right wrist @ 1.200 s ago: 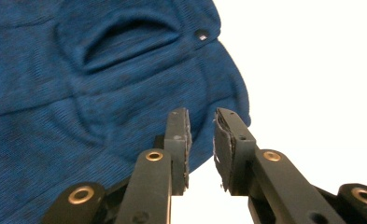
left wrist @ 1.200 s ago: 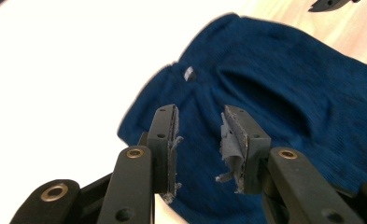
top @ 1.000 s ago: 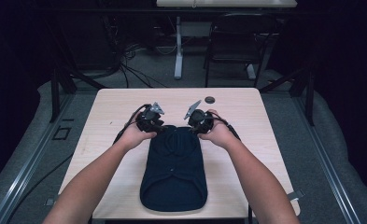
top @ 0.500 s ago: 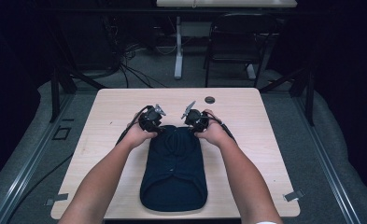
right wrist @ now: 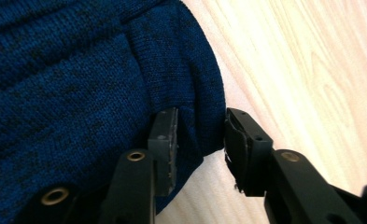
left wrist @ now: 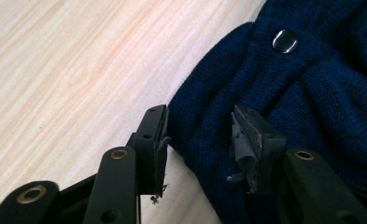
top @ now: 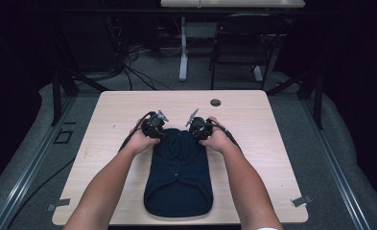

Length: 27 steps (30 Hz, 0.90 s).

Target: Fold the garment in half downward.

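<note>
A: Is there any brand, label or writing to read on the dark blue knit garment (top: 177, 179)?
B: None can be made out. The one mark on it is a shiny snap button (left wrist: 285, 40) near its far end, seen in the left gripper view.
A: Where does the garment lie?
B: Flat on the light wood counter (top: 272, 143), its rounded end nearest the person and its far end between the two grippers.
A: And the left gripper (left wrist: 200, 140)?
B: Its jaws stand apart around the garment's edge; a fold of knit lies between them, one pad just at the cloth's border over bare wood, the other over the fabric. It is not clamped.
A: The right gripper (right wrist: 200, 140)?
B: Its jaws straddle a folded corner of the garment, closer in, both pads touching or nearly touching the knit; whether they grip cannot be told.
A: Farther off?
B: A small dark round grommet (top: 216, 102) sits near the counter's far edge, and beyond it a chair (top: 243, 48) and cables (top: 128, 67) on the floor.
</note>
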Motion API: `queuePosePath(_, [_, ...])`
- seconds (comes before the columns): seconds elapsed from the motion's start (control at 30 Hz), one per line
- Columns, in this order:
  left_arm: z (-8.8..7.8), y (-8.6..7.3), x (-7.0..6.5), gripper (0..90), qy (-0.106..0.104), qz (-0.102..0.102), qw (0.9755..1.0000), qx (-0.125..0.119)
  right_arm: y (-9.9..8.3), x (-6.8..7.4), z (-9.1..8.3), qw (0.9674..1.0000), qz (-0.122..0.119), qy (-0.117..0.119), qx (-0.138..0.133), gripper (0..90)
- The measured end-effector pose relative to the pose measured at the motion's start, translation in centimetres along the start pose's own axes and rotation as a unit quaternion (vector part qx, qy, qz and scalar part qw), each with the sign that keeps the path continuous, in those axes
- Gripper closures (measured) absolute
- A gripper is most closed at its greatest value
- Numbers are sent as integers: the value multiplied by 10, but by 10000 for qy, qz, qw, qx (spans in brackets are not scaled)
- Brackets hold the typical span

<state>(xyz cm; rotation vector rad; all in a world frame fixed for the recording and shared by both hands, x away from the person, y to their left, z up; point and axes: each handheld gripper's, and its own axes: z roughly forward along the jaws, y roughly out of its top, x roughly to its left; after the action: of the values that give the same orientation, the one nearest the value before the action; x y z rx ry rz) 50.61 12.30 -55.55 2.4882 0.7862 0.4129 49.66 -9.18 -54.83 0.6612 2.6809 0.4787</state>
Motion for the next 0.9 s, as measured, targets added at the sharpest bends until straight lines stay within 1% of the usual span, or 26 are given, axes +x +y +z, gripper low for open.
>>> queuePosePath(0.03, [-1, 1, -1, 608, -13, 1, 10000, 3, -1, 0, 0, 10000, 19, 24, -23, 715])
queuePosePath(0.07, [-2, 1, -1, 650, 0, -1, 10000, -7, -1, 0, -1, 10000, 17, 32, -11, 743])
queuePosePath(0.13, [-3, 2, -1, 696, -30, -38, 10000, 19, 0, 2, -2, 10000, -19, -32, 16, 781])
queuePosePath(0.2, [-4, 2, -1, 745, -17, -98, 9999, -18, 0, 3, -3, 9999, -87, -77, 26, 797])
queuePosePath(0.27, [-5, 2, -1, 766, 17, -77, 10000, -11, 0, 3, -4, 9999, -90, -85, 14, 803])
queuePosePath(0.3, [-6, 2, -1, 773, -9, -46, 10000, -5, 0, 3, -5, 9999, -79, -58, -22, 805])
queuePosePath(0.33, [-7, 3, -1, 777, 2, -33, 10000, -3, 0, 3, -7, 9999, -91, -92, -34, 807])
queuePosePath(0.47, [-12, 3, -2, 782, 24, -19, 10000, -58, -2, 2, -14, 9998, -108, -105, -152, 810])
queuePosePath(0.6, [-22, 5, -2, 783, 52, 4, 9998, -192, -4, 1, -23, 9994, -125, -100, -301, 812])
queuePosePath(0.63, [-25, 5, -2, 782, 45, -18, 9997, -242, -4, 1, -24, 9994, -124, -102, -321, 812])
queuePosePath(0.8, [-35, 7, -3, 782, 132, 57, 9993, -343, -5, -1, -35, 9985, -42, -89, -538, 813])
queuePosePath(0.87, [-40, 9, -3, 783, 144, 51, 9991, -395, -4, -1, -38, 9984, -62, -117, -547, 813])
queuePosePath(0.9, [-42, 10, -2, 783, 185, 75, 9990, -406, -3, -1, -40, 9982, -72, -118, -578, 813])
